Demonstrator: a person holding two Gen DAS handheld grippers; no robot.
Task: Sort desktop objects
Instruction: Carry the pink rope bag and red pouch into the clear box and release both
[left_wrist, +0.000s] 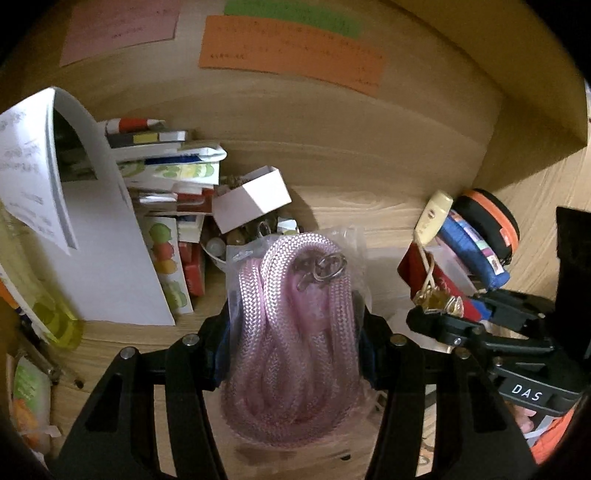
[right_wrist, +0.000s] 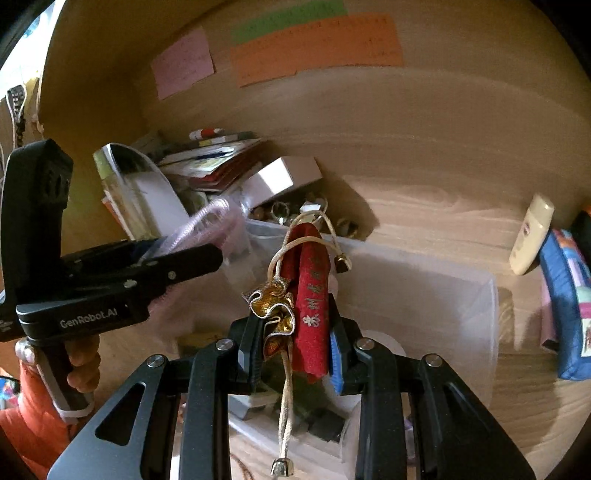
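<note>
My left gripper (left_wrist: 295, 325) is shut on a coil of pink braided rope (left_wrist: 295, 295) in a clear bag, with a metal clasp and ring on top. My right gripper (right_wrist: 297, 328) is shut on a red fabric charm (right_wrist: 310, 280) with gold trim, a cream cord and small bells. It hangs over a clear plastic box (right_wrist: 424, 280) on the wooden desk. In the left wrist view the right gripper (left_wrist: 443, 310) sits to the right with the charm (left_wrist: 421, 269). In the right wrist view, one of the left gripper's fingers (right_wrist: 184, 264) shows at left with the rope (right_wrist: 210, 225).
A leaning pile of books and small boxes (left_wrist: 166, 162) and white paper sheets (left_wrist: 103, 258) fill the left. A white box (left_wrist: 255, 199) tilts over loose trinkets. At right lie a cream tube (left_wrist: 434, 214), a blue pouch (left_wrist: 472, 251) and an orange-rimmed case (left_wrist: 491, 218). Coloured notes (left_wrist: 291, 51) hang on the back panel.
</note>
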